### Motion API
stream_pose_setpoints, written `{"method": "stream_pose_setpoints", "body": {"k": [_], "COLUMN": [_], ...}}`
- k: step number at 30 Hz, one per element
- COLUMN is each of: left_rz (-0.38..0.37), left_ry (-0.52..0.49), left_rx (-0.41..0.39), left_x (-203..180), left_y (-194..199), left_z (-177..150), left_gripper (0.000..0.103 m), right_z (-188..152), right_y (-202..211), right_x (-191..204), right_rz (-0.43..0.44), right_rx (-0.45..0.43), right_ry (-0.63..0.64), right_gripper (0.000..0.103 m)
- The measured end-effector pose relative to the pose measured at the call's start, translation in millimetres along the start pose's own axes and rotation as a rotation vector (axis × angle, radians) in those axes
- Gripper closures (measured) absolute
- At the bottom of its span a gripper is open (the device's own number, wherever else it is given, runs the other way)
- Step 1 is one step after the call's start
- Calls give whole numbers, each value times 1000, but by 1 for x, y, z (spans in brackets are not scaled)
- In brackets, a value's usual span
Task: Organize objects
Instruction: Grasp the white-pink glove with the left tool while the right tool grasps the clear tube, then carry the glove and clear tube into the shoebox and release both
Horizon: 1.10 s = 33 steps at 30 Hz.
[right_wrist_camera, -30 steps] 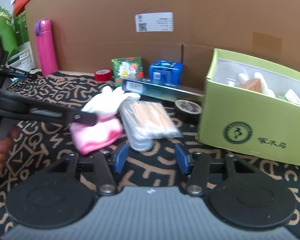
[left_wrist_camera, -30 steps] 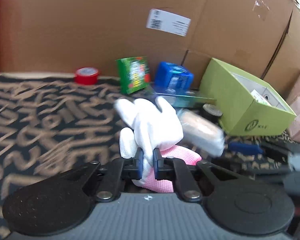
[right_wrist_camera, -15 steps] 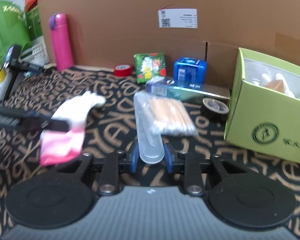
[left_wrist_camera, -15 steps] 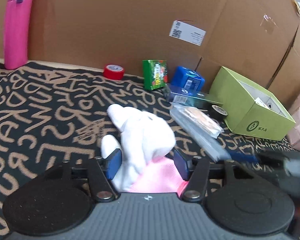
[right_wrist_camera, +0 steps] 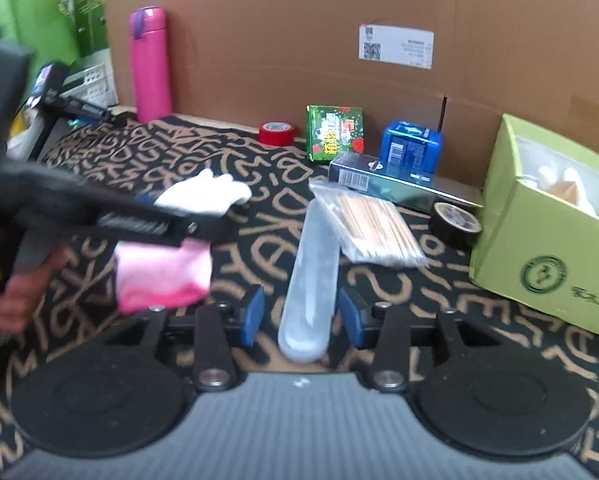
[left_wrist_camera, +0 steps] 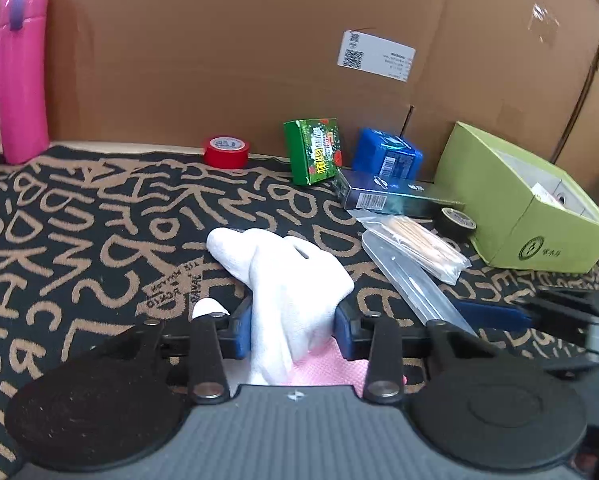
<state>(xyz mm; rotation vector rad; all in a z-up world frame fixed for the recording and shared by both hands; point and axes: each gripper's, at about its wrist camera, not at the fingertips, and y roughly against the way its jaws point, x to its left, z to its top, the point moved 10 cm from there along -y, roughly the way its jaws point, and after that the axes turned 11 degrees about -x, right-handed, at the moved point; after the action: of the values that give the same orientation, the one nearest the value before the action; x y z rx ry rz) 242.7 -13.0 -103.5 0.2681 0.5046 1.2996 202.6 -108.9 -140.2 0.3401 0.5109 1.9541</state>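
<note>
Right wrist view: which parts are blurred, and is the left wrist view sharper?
Right wrist view: the left gripper and the hand holding it are motion-smeared, and the green box is soft. Left wrist view: sharper, with fisheye bending at the edges.

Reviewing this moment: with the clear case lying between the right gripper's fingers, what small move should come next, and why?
Probably close the right gripper on the clear plastic case. Its jaws stand open on either side of the case's near end, with a gap at each side, and the case lies on the patterned cloth. The green box stands open to the right.
</note>
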Motion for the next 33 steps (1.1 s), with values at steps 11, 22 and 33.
{"method": "stream_pose_setpoints", "body": {"k": [11, 22, 33], "left_rz": [-4, -178, -420], "left_ry": [-48, -84, -180], "left_rx": [17, 0, -89], "left_x": [-7, -69, -201], "left_y": [8, 43, 37], "left_z": [-6, 7, 73], "left_gripper": [87, 92, 92], "right_z": [-10, -17, 34], "right_y": [6, 97, 179], "right_x": [0, -37, -129], "right_rz": [-11, -5, -205], "right_rx": [-26, -140, -353], "right_ry": [-13, -173, -178], "right_gripper": [76, 76, 76]}}
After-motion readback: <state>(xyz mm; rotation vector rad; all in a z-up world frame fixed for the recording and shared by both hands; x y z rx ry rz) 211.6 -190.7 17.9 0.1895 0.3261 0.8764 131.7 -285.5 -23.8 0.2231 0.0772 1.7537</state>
